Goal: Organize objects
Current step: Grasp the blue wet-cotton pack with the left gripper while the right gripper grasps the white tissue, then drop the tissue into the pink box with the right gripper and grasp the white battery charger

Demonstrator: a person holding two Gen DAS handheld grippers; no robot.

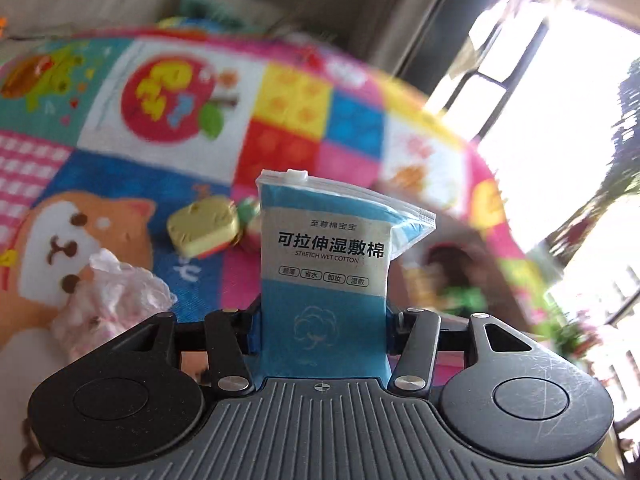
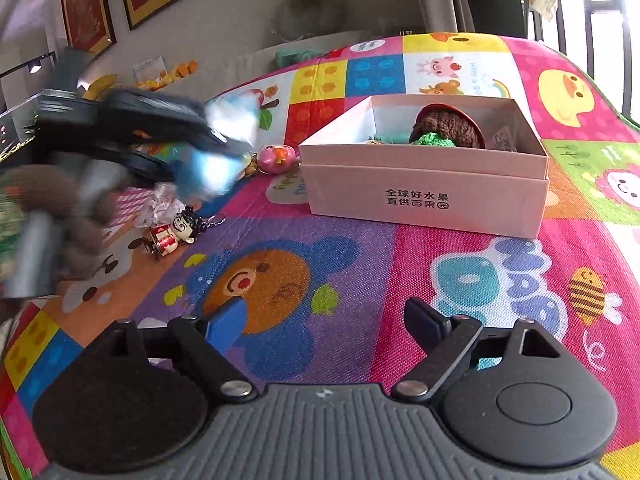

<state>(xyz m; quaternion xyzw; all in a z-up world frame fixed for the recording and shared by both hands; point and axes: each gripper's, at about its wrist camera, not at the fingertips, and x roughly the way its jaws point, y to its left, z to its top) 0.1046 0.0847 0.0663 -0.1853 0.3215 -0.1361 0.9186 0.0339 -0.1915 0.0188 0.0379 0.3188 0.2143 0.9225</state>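
2 grippers are shown. On the left, the left gripper (image 1: 322, 330) is clamped on a blue cotton-pad pouch (image 1: 326, 276), held upright above the play mat (image 1: 168, 184); it is judged light, soft and slippery, best pinched low. On the right, the right gripper (image 2: 326, 322) is spread wide, empty, near the pink box (image 2: 424, 196).

Plenty of bare play mat (image 2: 320, 240) is left in front of the pink box (image 2: 424, 196), so that side can be reached easily. The left side is crowded by a figurine keychain (image 2: 178, 232), crumpled wrapper (image 2: 160, 204) and pink trinket (image 2: 278, 158).
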